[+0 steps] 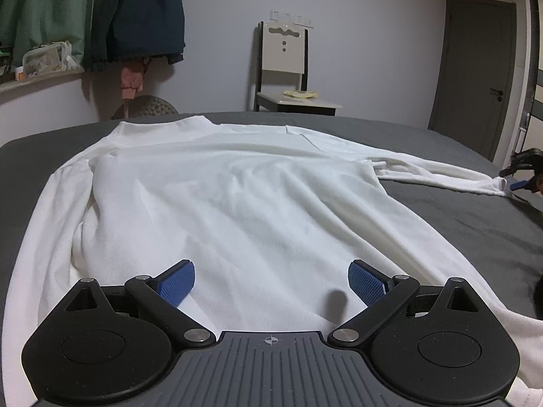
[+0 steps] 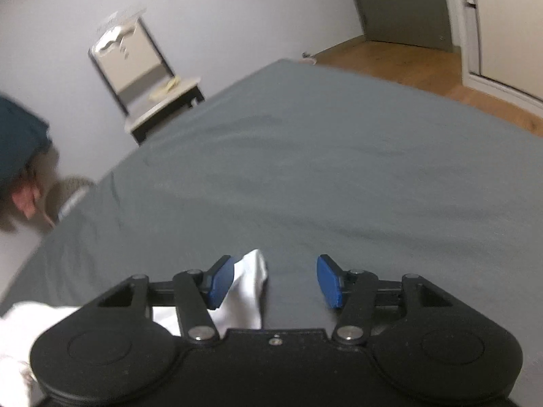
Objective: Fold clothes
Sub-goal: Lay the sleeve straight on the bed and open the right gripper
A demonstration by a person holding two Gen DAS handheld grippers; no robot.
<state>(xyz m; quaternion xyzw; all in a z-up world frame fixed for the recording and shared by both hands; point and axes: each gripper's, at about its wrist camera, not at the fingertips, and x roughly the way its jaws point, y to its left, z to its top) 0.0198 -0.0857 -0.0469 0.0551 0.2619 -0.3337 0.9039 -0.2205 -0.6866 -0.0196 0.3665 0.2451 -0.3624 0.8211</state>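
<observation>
A white long-sleeved shirt (image 1: 237,196) lies spread flat on the grey bed (image 1: 458,224), collar at the far end. My left gripper (image 1: 271,271) hovers over the shirt's near hem, open, with nothing between its blue pads (image 1: 176,285). The shirt's right sleeve (image 1: 441,173) stretches out to the right, and my right gripper (image 1: 522,173) sits at its cuff. In the right wrist view the right gripper (image 2: 273,259) stands open. The white cuff (image 2: 251,285) lies on the bed (image 2: 339,169) between the fingers, against the left pad (image 2: 220,281) and apart from the right one.
A chair (image 1: 283,68) stands by the far wall beyond the bed. Dark and green jackets (image 1: 135,13) hang at the upper left above a cluttered shelf. A grey door (image 1: 475,78) is at the right. Wooden floor (image 2: 407,64) borders the bed's far edge.
</observation>
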